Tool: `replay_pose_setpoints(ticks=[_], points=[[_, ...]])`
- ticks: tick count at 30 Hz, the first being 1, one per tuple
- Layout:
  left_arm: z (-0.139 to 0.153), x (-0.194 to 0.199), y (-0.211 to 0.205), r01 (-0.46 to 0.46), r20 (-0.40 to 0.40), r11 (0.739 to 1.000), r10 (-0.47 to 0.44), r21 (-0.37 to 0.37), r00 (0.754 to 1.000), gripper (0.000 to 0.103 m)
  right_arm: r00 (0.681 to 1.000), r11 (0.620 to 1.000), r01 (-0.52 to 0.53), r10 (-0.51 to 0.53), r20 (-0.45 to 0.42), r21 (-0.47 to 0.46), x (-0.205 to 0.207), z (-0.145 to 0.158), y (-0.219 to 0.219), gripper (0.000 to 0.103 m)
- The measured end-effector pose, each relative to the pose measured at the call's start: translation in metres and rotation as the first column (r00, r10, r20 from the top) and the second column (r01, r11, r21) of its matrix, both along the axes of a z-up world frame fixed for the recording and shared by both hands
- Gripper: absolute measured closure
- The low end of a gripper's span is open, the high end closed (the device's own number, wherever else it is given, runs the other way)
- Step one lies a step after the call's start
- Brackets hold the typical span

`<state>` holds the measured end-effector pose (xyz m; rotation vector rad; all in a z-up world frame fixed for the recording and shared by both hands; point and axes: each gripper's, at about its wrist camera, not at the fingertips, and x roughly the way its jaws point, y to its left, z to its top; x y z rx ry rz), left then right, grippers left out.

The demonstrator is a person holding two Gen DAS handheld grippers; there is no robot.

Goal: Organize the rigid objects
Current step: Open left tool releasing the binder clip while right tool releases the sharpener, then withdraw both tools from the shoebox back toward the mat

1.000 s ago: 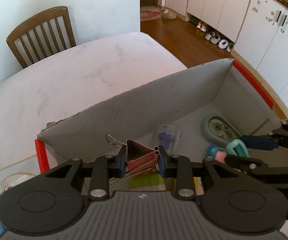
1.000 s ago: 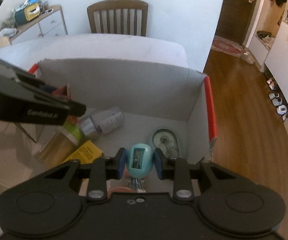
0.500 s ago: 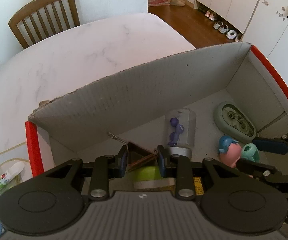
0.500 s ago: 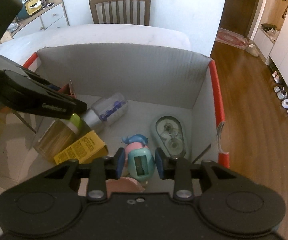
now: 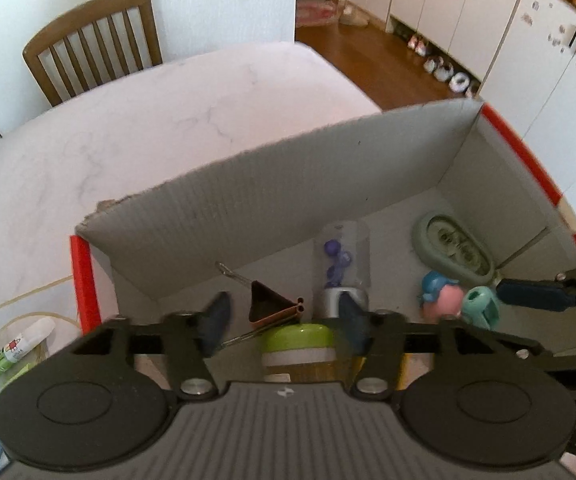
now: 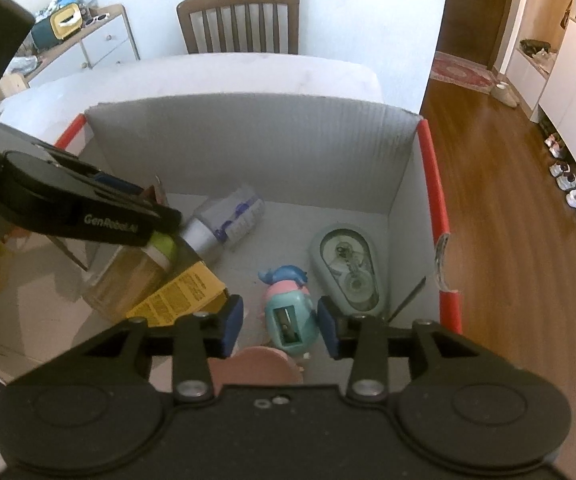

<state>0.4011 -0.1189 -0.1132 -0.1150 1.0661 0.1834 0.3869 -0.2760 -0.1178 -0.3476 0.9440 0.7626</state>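
- Fingers [image 5: 216, 322] of the left gripper [image 5: 282, 320] are wide apart, and the clip [image 5: 272, 306] sits loose between them.
- Fingers [image 6: 232, 322] of the right gripper [image 6: 280, 324] are apart too, and the sharpener [image 6: 289, 318] sits between them with a gap on each side.
- A white table [image 5: 128, 132] holds the box [image 5: 288, 184].
- A brown chair [image 5: 92, 44] stands at the far end of the table.
- The box is grey inside with red edges, and both grippers hang over it.
- A jar [image 6: 128, 276] with a green lid lies on its side at the left of the box floor, under the left gripper.
- A yellow card [image 6: 184, 294] lies just beside the jar.
- A pale green tape case [image 6: 345, 264] lies flat near the right wall of the box.
- A clear tube [image 6: 228, 224] with purple bits inside lies on its side near the back wall.
- The sharpener is teal and lies in the box next to a pink and blue toy [image 6: 286, 278]; the two touch.
- The clip is brown, with thin wire handles, and it rests by the jar's lid.
- A white tube [image 5: 16, 350] with a green label lies outside the box, at its left corner.
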Motion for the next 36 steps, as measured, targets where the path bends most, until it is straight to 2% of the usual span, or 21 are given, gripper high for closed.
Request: replay_pose_setpoints(ticks=[3, 7, 16, 20, 25, 32, 36], points=[[0.007, -0.003, -0.004, 0.007, 0.019, 1.000, -0.007, -0.001, 1.000, 0.041, 1.000, 1.000, 0.004, -0.004, 0.004, 0.014, -0.002, 0.005, -0.004, 0.062], [0.015, -0.010, -0.008, 0.015, 0.040, 1.000, -0.015, 0.006, 0.999, 0.041, 1.000, 0.999, 0.013, -0.014, 0.012, 0.037, -0.006, 0.013, -0.011, 0.049], [0.037, -0.032, -0.016, 0.029, 0.098, 0.999, -0.031, 0.021, 0.995, 0.041, 0.999, 0.996, 0.022, -0.025, 0.035, 0.092, -0.018, 0.034, -0.022, 0.047], [0.048, -0.045, -0.016, 0.027, 0.127, 1.000, -0.029, 0.015, 0.991, 0.041, 0.998, 0.993, 0.021, -0.027, 0.051, 0.119, -0.027, 0.045, -0.024, 0.039], [0.064, -0.065, -0.012, 0.025, 0.171, 1.000, -0.025, 0.000, 0.985, 0.041, 0.998, 0.989, 0.013, -0.023, 0.065, 0.145, -0.039, 0.056, -0.024, 0.039], [0.081, -0.094, -0.003, 0.021, 0.214, 1.000, -0.019, -0.006, 0.977, 0.041, 0.997, 0.984, 0.021, -0.034, 0.074, 0.175, -0.055, 0.067, -0.021, 0.033], [0.087, -0.117, 0.005, 0.018, 0.241, 1.000, -0.016, -0.003, 0.970, 0.032, 0.995, 0.981, 0.018, -0.035, 0.088, 0.191, -0.069, 0.072, -0.018, 0.023]])
